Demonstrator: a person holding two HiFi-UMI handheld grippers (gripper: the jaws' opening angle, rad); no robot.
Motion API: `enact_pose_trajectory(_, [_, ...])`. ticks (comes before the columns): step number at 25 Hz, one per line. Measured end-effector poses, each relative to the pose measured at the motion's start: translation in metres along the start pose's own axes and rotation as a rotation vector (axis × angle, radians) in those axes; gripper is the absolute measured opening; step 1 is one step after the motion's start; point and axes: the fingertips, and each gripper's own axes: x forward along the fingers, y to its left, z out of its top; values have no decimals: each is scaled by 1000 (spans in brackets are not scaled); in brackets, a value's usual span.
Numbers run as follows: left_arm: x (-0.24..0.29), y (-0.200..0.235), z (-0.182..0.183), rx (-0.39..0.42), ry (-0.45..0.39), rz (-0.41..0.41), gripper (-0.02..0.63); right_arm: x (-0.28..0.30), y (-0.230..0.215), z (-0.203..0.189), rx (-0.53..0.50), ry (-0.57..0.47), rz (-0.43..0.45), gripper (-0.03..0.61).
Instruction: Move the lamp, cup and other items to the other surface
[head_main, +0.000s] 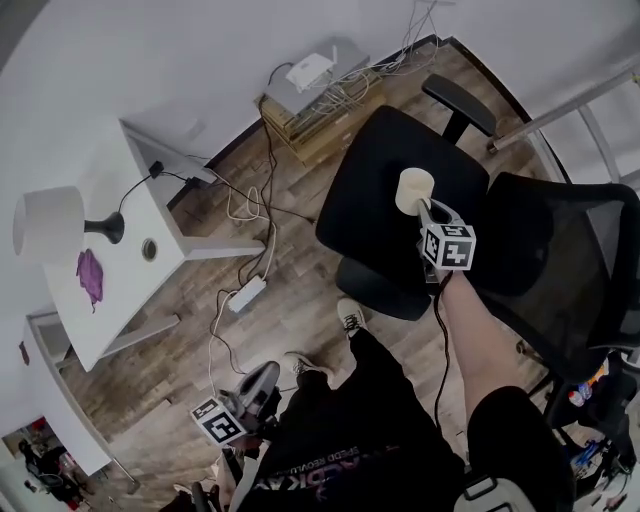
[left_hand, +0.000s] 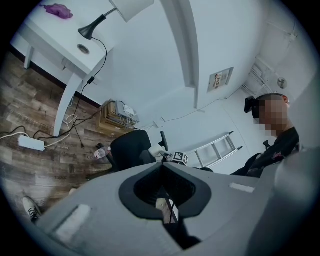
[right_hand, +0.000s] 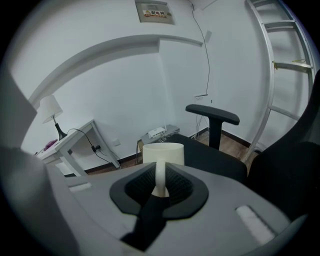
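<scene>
The cream cup (head_main: 414, 190) is upright over the seat of the black office chair (head_main: 375, 150), well apart from the white surface (head_main: 130, 170) at the left. Whether its base touches the seat cannot be told. The right gripper (head_main: 428, 212) pinches the cup by its handle; in the right gripper view the handle runs straight up between the two jaws to the cup's wall (right_hand: 163, 154).

The lamp (head_main: 50, 222) stands on the white surface with its pale shade leaning toward the surface's edge, its cord running off the back. A purple cloth (head_main: 90, 275) lies just beside the lamp's dark base.

The left gripper (head_main: 255, 385) hangs low by the person's legs, above the wooden floor (head_main: 300, 260). Its jaws are pressed together with nothing between them. A white power strip (head_main: 247, 294) lies on the floor between the surface and the chair.
</scene>
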Motion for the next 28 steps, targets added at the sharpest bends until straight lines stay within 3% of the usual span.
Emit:
enact_pose_trajectory(6, [-11, 12, -11, -46, -12, 80, -3, 47, -14, -35, 25, 102, -20, 52])
enact_pose_trajectory(15, [-26, 32, -36, -115, 4, 173, -4, 97, -12, -42, -34, 116, -5, 52])
enact_pose_trajectory(20, [-26, 33, -38, -110, 9, 181, -5, 100, -18, -47, 10, 94, -15, 54])
enact_pose_trajectory(28, [-16, 31, -31, -104, 7, 141, -3, 95, -16, -75, -58, 198, 17, 55])
